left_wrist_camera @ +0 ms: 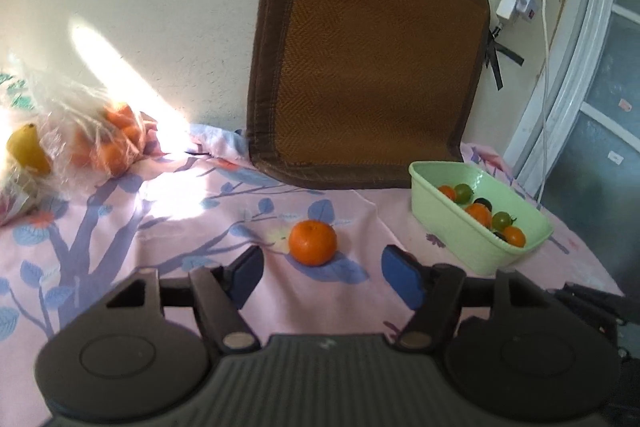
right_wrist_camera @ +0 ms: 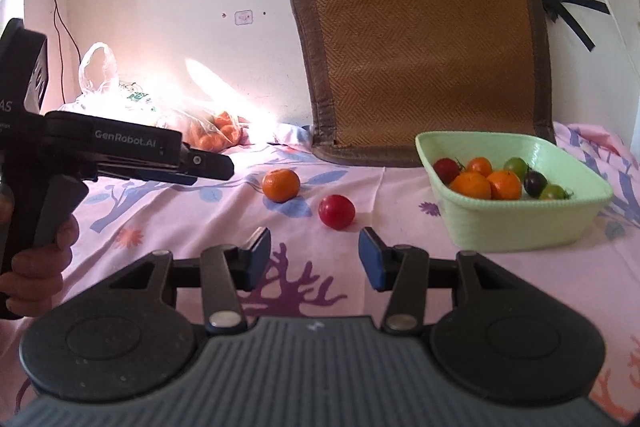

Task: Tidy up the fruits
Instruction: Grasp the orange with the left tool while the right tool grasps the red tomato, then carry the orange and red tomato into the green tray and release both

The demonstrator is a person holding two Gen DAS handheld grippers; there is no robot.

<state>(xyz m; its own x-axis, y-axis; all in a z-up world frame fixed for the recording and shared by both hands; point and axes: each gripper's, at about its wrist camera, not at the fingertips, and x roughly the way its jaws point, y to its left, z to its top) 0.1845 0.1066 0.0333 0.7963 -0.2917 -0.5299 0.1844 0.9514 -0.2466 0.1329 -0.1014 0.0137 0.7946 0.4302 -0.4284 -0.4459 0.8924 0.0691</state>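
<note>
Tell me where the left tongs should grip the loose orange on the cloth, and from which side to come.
Grip the orange across its widest middle, coming straight ahead and low over the cloth. It is round and stands free, and the open left tongs already frame it, so probably no turn is needed.

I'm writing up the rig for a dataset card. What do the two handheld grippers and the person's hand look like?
Both the left gripper and the right gripper are matte black, with blue pads on the fingers, silver pivot pins and a ribbed grey body. Seen side-on, the left one has white GenRobot.AI lettering and a pistol grip in a bare hand. No cables or sleeve are visible.
</note>
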